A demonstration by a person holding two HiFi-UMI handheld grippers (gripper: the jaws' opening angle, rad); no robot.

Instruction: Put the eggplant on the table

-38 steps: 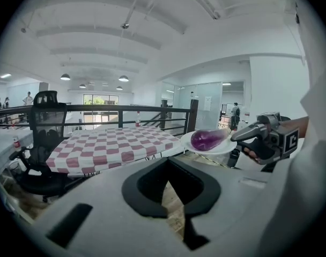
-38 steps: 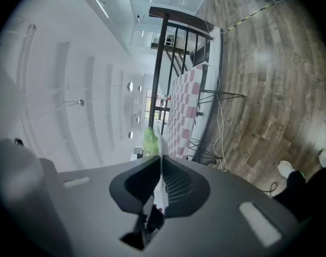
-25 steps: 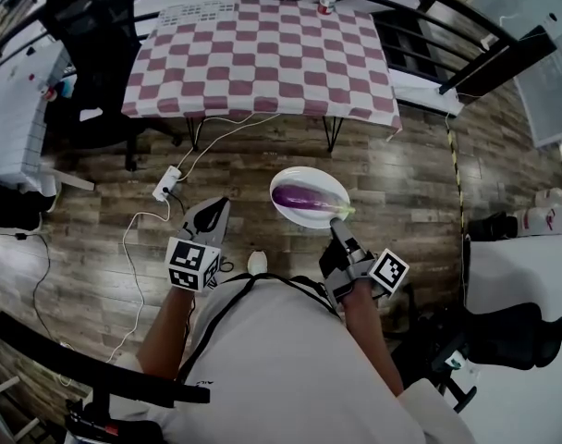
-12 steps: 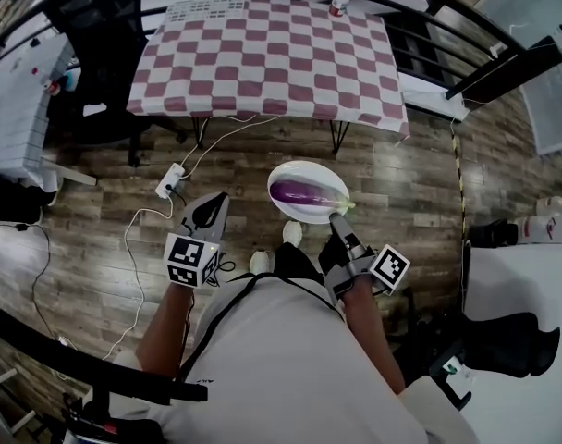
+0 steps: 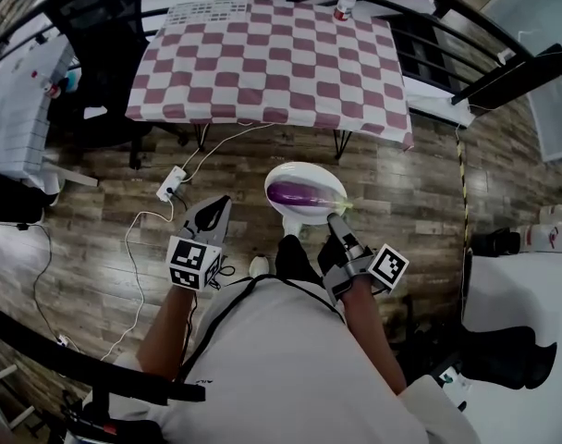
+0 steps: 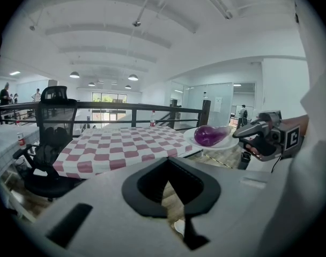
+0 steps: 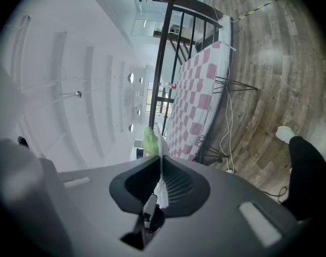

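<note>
Eggplant (image 5: 299,193): purple, lying lengthwise on white plate (image 5: 304,170), green stem end toward right gripper (image 5: 335,218). Plate held in air above wooden floor (image 5: 420,183), short of table (image 5: 272,54). Right gripper jaws clamped on plate's near rim, seen edge-on in right gripper view. Left gripper (image 5: 222,204) beside plate, apart from it, jaws together, nothing between. Table wears pink-white checkered cloth; bottle (image 5: 346,1) at far edge. Black office chair (image 5: 101,26) at table's left.

the person wears a white t-shirt (image 5: 290,359), a black strap (image 5: 227,308) and dark trousers (image 5: 295,253).
</note>
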